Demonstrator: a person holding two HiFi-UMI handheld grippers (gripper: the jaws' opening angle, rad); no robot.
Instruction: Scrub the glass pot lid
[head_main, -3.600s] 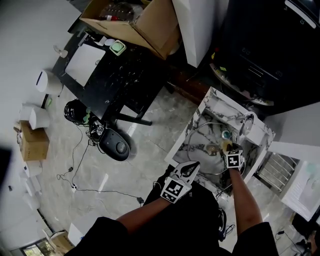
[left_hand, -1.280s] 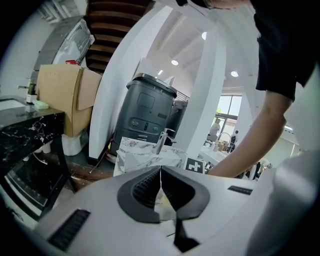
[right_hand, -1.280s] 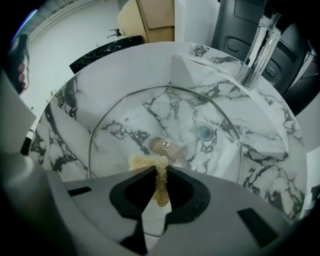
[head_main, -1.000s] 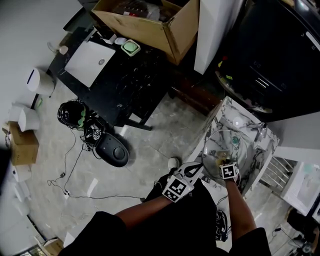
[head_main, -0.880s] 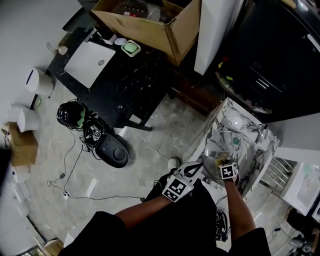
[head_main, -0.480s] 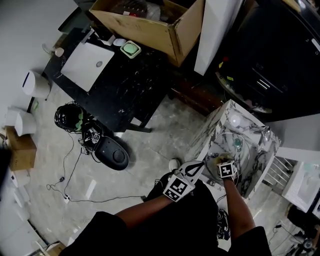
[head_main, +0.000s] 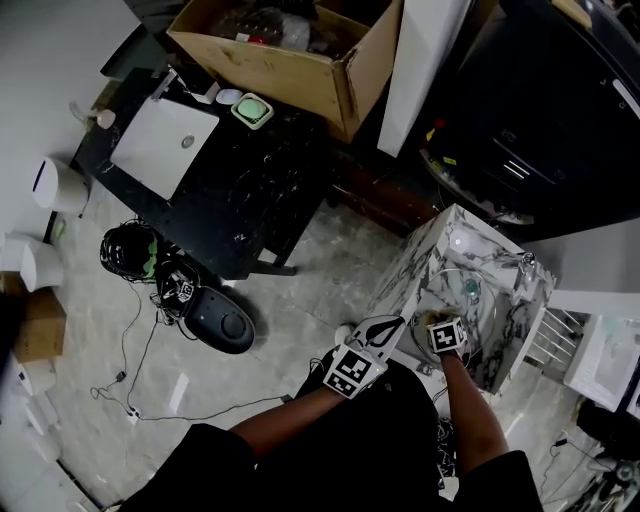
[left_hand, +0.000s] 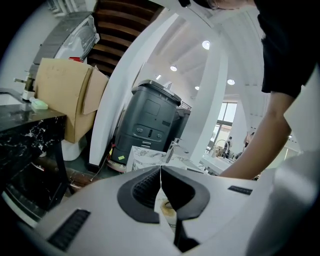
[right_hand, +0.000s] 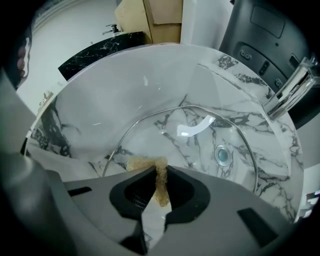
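The glass pot lid (right_hand: 200, 145) lies tilted in the marble sink (right_hand: 95, 100), its metal rim curving round the drain (right_hand: 222, 155). My right gripper (right_hand: 161, 172) is shut on a tan scrub sponge (right_hand: 150, 164), which rests at the lid's near rim. In the head view the right gripper (head_main: 438, 320) reaches into the sink (head_main: 440, 250) over the lid (head_main: 465, 303). My left gripper (head_main: 390, 322) hangs shut and empty just left of the sink's front edge, off the lid. In its own view the left gripper (left_hand: 161, 170) has its jaws pressed together.
A chrome faucet (right_hand: 292, 82) stands at the sink's back right. A black marble table (head_main: 230, 180) with a cardboard box (head_main: 290, 55) stands to the left. A round black device (head_main: 222, 322) and cables lie on the floor. A dark grey machine (left_hand: 150, 122) stands behind the sink.
The lid showed as a large raised disc over the basin a second ago; it now sits lower in the sink. The right gripper stayed on it with the sponge. The left gripper barely moved.
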